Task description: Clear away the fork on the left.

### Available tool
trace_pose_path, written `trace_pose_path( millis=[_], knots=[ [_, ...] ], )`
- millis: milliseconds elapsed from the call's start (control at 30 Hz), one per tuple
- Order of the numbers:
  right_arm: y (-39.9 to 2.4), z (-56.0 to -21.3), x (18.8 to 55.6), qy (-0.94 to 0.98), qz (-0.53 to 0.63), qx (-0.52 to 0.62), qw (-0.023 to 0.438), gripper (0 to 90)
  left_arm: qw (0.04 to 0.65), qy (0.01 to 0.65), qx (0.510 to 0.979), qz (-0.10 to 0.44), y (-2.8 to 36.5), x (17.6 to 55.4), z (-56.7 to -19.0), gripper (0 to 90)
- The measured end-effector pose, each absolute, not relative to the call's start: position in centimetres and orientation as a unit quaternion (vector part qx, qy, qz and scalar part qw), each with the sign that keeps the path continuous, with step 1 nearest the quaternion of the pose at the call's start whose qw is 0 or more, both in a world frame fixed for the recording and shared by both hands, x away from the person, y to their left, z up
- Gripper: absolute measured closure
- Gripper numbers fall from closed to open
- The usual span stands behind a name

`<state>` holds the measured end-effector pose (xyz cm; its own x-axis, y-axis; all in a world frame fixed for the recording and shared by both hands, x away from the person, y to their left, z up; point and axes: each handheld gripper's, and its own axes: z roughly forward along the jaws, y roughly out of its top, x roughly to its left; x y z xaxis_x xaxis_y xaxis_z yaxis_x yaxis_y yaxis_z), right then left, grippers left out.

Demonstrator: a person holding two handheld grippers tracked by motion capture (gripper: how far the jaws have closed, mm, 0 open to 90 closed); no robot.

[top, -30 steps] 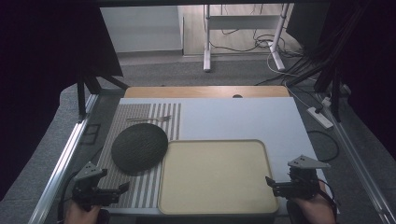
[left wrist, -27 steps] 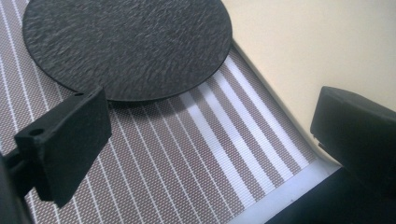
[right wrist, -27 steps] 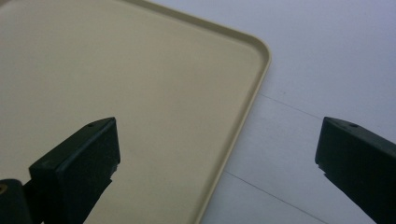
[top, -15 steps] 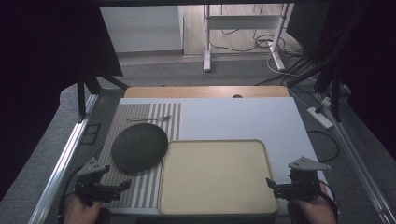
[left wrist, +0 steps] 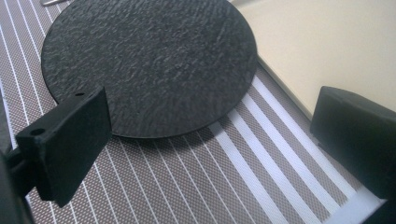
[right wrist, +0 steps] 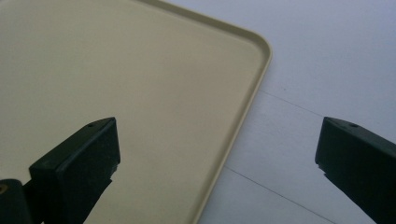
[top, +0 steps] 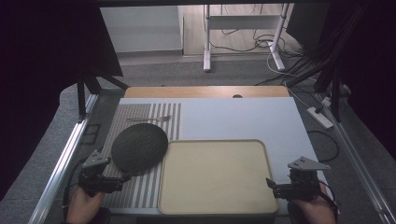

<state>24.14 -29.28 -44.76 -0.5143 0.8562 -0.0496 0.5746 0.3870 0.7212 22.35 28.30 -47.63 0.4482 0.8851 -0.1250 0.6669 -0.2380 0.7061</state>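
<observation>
The left hand-held gripper (top: 122,178) has lowered and advanced over the last second, its jaws apart, and now sits low over the striped placemat (top: 140,186) just short of the near edge of the round black slate plate (top: 139,145), which lies partly over the mat beside the beige tray (top: 215,175); this suggests a grasp of the plate is being prepared. The right hand-held gripper (top: 274,185) remains at the tray's near right corner, jaws apart and empty. A fork (top: 150,119) lies beyond the plate on the table (top: 243,116).
</observation>
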Motion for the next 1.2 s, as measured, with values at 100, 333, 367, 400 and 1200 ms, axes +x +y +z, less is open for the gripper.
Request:
trace_pose_path(
  millis=[100,333,367,400,1200],
  knots=[
    [-29.2,-44.8,24.2,0.806,0.328,0.444,0.213,0.4,0.37,0.513,0.762,0.138,28.7,23.1,-47.8,0.3],
    [-29.2,-44.8,24.2,0.807,0.327,0.443,0.212,0.5,0.366,0.511,0.769,0.119,28.9,25.1,-48.4,0.4],
    [-29.2,-44.8,24.2,0.807,0.327,0.443,0.212,0.5,0.365,0.511,0.77,0.114,28.9,25.5,-48.5,0.4],
    [-29.2,-44.8,24.2,0.807,0.327,0.443,0.212,0.4,0.364,0.51,0.771,0.109,28.9,25.7,-48.6,0.4],
    [-29.3,-44.9,24.4,0.805,0.327,0.449,0.209,0.4,0.333,0.517,0.783,0.097,28.5,32.9,-48.6,0.6]
  ],
)
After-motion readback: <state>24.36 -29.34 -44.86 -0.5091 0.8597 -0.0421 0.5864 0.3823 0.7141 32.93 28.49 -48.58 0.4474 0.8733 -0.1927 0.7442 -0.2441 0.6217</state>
